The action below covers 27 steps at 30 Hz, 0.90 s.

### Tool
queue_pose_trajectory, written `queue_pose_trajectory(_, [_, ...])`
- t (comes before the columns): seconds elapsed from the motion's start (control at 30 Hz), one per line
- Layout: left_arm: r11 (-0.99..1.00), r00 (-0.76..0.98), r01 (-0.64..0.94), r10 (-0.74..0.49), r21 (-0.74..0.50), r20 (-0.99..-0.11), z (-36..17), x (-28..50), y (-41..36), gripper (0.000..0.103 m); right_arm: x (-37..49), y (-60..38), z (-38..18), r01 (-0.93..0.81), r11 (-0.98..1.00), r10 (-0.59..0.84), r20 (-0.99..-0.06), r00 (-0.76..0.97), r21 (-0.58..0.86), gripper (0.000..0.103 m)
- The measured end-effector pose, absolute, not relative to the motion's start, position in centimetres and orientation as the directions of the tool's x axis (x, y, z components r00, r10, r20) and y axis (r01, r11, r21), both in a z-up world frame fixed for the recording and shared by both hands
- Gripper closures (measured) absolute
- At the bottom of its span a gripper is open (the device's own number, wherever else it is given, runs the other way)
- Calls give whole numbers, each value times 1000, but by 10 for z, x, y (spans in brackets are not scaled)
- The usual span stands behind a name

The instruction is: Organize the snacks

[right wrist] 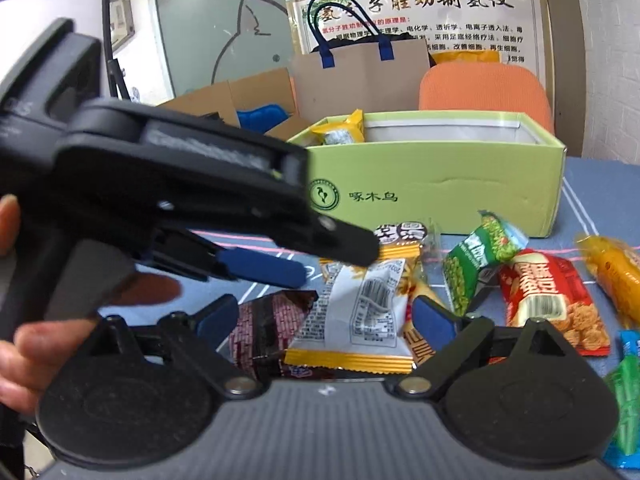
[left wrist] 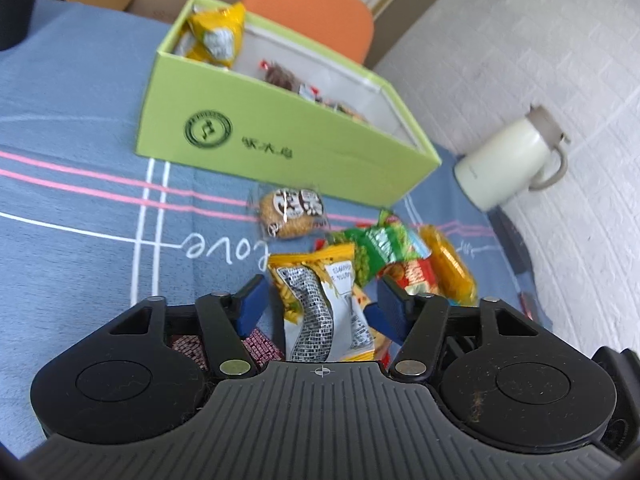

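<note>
The counter, covered w/ a blue cloth w/ pink and white stripes, is seen to carry everything. The green box is set open-topped toward the back, presumably as the sorting bin: a yellow packet is already stood in one end and dark wrapped sweets are laid further along inside. A white mug is parked off to the side by the wall, clear of the work.

Loose snacks are left in a heap in front of the box, i.e. not yet sorted: a round biscuit pack lies nearest the box wall, then a green pea packet, a red packet and an orange sweet beside one another, partly overlapping.

The left hand-held gripper is pointed down over the pile, jaws about half apart; a yellow-and-silver packet stands between the blue pads, but whether it's pinched can't be told – a gap seems visible each side. A maroon packet lies under it.

The right hand-held gripper is held wide, approx. at full spread, straddling the same yellow-and-silver packet w/o the pads touching it; nothing is gripped. The left tool is seen crossing in front, held by fingers at the frame edge. Both seem aimed at one packet, probably for the next pick.
</note>
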<state>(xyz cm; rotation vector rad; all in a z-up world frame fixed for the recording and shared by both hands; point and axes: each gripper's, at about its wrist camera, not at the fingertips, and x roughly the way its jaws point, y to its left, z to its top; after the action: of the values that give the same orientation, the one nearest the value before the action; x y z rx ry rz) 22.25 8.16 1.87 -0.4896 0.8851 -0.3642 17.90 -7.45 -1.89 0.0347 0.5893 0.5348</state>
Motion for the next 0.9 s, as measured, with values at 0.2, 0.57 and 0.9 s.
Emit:
queue_pose_trajectory(0.2, [795,529,98,-551,-598,-645,1,226,85,82,181,-73,-22,-491,852,506,-531,680,182,10])
queue_pose_trajectory(0.57, [810,557,82,-520,-580,-648,-7,185,106,84,151,-50,-28,-531,825,538,-552,637,192,9])
queue_pose_trajectory(0.9, [837,561,114,-499,-536,-661,-2,178,103,76,141,-49,-34,-503,842,513,-573,639,194,10])
